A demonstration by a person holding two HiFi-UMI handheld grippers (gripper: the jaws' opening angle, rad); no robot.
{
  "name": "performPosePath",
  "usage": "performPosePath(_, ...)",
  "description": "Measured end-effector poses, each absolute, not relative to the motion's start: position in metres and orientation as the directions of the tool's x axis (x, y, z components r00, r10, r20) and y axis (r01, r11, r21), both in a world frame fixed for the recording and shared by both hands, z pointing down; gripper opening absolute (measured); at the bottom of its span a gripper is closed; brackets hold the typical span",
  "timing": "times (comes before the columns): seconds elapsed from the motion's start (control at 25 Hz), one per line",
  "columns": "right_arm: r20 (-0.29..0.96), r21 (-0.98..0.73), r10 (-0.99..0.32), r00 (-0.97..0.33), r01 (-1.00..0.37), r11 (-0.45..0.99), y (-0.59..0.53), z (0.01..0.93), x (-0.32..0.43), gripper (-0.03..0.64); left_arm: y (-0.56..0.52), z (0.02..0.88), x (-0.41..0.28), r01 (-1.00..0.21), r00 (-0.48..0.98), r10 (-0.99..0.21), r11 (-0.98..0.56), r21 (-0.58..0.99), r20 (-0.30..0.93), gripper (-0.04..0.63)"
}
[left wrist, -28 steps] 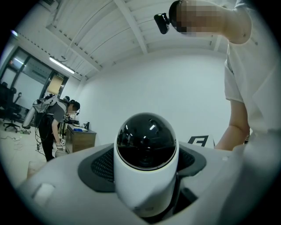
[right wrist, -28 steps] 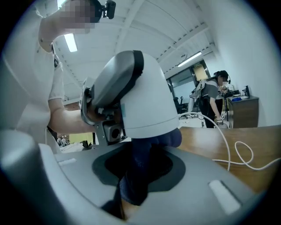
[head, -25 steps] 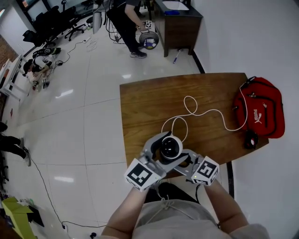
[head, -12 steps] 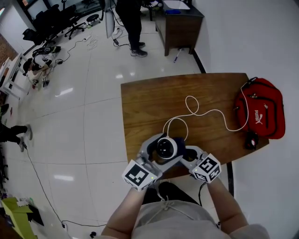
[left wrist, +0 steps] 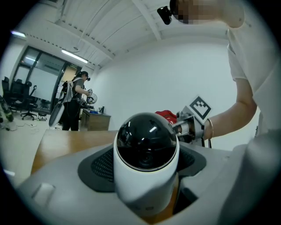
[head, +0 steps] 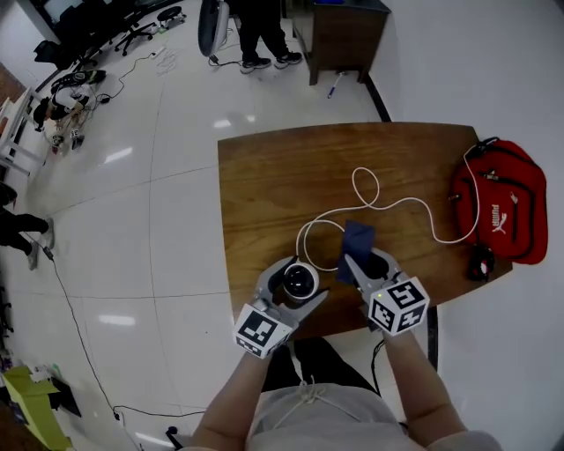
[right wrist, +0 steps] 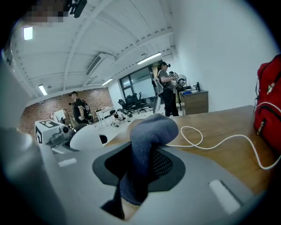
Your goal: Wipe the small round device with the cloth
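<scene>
The small round device [head: 300, 284], a white body with a black dome, sits between the jaws of my left gripper [head: 296, 280], which is shut on it near the table's front edge. In the left gripper view the device [left wrist: 147, 145] fills the gap of that gripper [left wrist: 147, 166]. To its right, my right gripper [head: 366, 262] is shut on a dark blue cloth [head: 357, 240]. The cloth [right wrist: 147, 149] droops folded between the jaws of the right gripper [right wrist: 139, 178]. Cloth and device are apart.
The wooden table [head: 282, 176] carries a looping white cable [head: 370, 207], which runs to a red bag [head: 498, 211] on the right edge, and a small black object [head: 478, 262] beside the bag. A person [head: 264, 26] and a dark cabinet [head: 339, 40] stand beyond the table.
My left gripper has sunk with the device toward the table's front edge. My right gripper has swung right, away from the device, and the blue cloth now shows clear of it.
</scene>
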State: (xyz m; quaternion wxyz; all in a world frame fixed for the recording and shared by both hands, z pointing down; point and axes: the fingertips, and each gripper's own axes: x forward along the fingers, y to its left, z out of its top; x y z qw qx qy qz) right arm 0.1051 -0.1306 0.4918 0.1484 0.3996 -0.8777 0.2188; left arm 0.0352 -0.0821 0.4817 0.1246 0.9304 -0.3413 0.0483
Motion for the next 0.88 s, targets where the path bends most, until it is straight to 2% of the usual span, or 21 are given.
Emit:
performPosePath(0.36, 0.383, -0.317, -0.598, -0.704, -0.709, 0.630, -0.147, 0.509, 0.084, 0.108, -0.092, 0.533, 0.048, -0.662, 0.744, -0.621, -0.735, 0.148, 0.245, 0.380)
performPosePath(0.64, 0.395, -0.354, -0.563, -0.726, -0.686, 0.636, -0.144, 0.519, 0.080, 0.107, -0.094, 0.549, 0.045, -0.703, 0.707, -0.652, -0.692, 0.165, 0.274, 0.380)
performPosePath(0.88, 0.405, -0.348, -0.544, -0.735, -0.674, 0.651, -0.135, 0.521, 0.078, 0.108, -0.089, 0.557, 0.044, -0.700, 0.704, -0.634, -0.697, 0.157, 0.321, 0.383)
